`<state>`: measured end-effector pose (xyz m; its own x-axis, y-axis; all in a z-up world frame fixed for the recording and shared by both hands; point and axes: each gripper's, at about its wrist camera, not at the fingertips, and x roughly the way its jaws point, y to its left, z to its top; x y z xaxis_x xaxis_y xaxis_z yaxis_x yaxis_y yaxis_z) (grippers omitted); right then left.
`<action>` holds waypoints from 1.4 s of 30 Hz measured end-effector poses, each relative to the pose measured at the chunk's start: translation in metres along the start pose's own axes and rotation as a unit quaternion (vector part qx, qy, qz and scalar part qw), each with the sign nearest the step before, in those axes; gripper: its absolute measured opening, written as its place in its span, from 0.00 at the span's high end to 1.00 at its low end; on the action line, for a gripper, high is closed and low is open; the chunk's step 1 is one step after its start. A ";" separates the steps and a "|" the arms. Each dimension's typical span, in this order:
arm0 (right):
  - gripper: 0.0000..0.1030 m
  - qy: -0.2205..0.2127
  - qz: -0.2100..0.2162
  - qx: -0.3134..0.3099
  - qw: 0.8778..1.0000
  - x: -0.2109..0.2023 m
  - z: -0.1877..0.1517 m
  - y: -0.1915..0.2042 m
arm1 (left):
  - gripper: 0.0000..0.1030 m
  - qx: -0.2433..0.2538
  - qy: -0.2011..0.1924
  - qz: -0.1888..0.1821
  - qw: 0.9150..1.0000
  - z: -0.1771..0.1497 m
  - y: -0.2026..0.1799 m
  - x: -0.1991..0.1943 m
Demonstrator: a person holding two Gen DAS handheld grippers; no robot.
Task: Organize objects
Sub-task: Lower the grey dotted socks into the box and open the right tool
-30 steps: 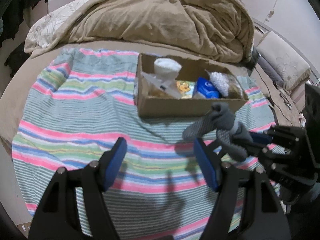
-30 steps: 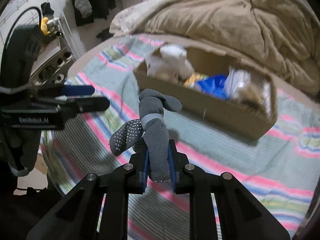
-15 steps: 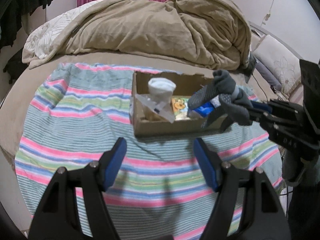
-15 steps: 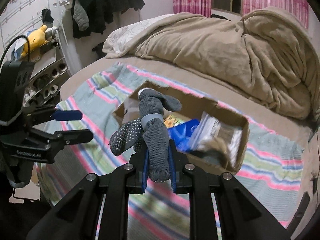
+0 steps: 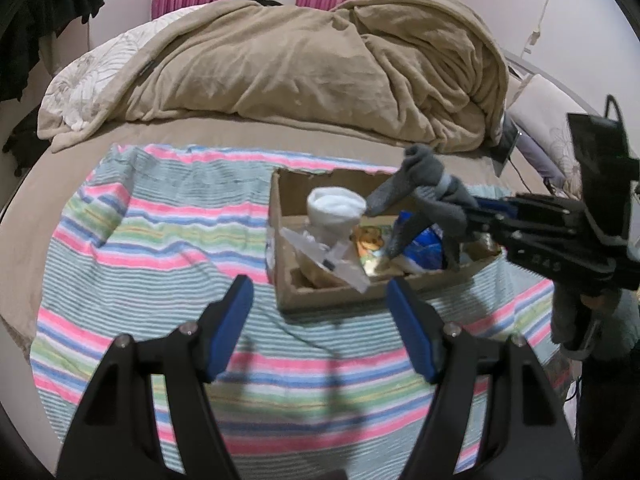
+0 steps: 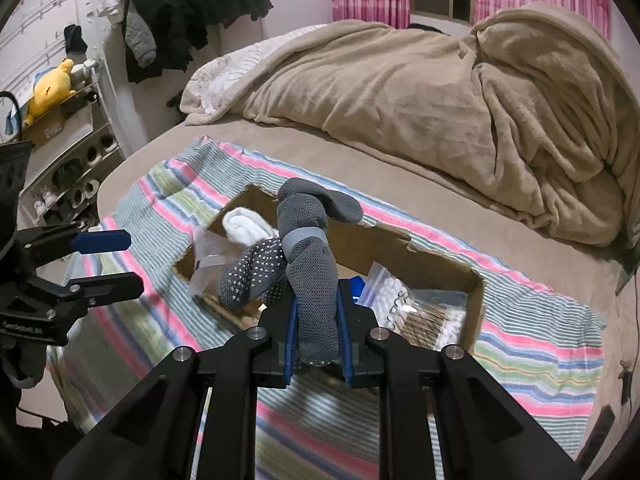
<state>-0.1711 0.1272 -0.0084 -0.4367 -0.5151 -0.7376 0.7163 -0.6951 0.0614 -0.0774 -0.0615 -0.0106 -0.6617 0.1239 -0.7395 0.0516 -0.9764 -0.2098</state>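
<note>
My right gripper (image 6: 317, 332) is shut on a knotted pair of grey socks (image 6: 308, 264) and holds it in the air above the open cardboard box (image 6: 432, 252). In the left wrist view the socks (image 5: 424, 196) hang over the box (image 5: 332, 300) from the right gripper (image 5: 472, 212). The box holds a white sock roll (image 5: 334, 206), a blue packet (image 5: 424, 248), a clear bag and a yellow item. My left gripper (image 5: 320, 328) is open and empty, in front of the box above the striped blanket (image 5: 160, 240).
A heaped tan duvet (image 5: 304, 68) covers the far half of the bed. A shoe rack (image 6: 68, 160) with a yellow plush toy stands left of the bed, dark clothes hang on the wall above it. A pillow lies at the right edge.
My right gripper has carried the grey socks up from over the blanket to above the box. Both cameras have risen and pulled back; the left gripper stays open.
</note>
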 end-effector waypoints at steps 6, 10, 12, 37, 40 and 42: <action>0.82 0.021 -0.004 -0.019 1.000 0.036 0.009 0.007 | 0.31 -0.011 0.008 0.003 1.000 0.002 0.010 0.012; 0.82 0.035 0.000 -0.017 0.999 0.060 0.012 0.005 | 0.31 -0.018 0.013 0.003 1.000 0.002 0.016 0.021; 0.82 0.041 0.003 -0.015 0.999 0.068 0.010 0.004 | 0.31 -0.023 0.015 0.002 1.000 0.002 0.019 0.025; 0.34 0.018 -0.013 0.038 0.999 0.033 -0.003 -0.001 | 0.31 0.001 0.017 0.018 1.000 -0.003 -0.003 0.022; 0.29 0.014 -0.020 0.047 0.999 0.019 -0.010 -0.003 | 0.31 0.006 0.013 0.023 1.000 -0.004 -0.011 0.016; 0.29 0.014 -0.023 0.052 0.998 0.013 -0.014 -0.006 | 0.27 0.011 0.012 0.027 1.000 -0.005 -0.017 0.013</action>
<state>-0.1728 0.1317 -0.0277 -0.4514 -0.4685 -0.7595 0.6344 -0.7670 0.0961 -0.0830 -0.0424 -0.0197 -0.6402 0.0753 -0.7645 0.0704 -0.9853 -0.1560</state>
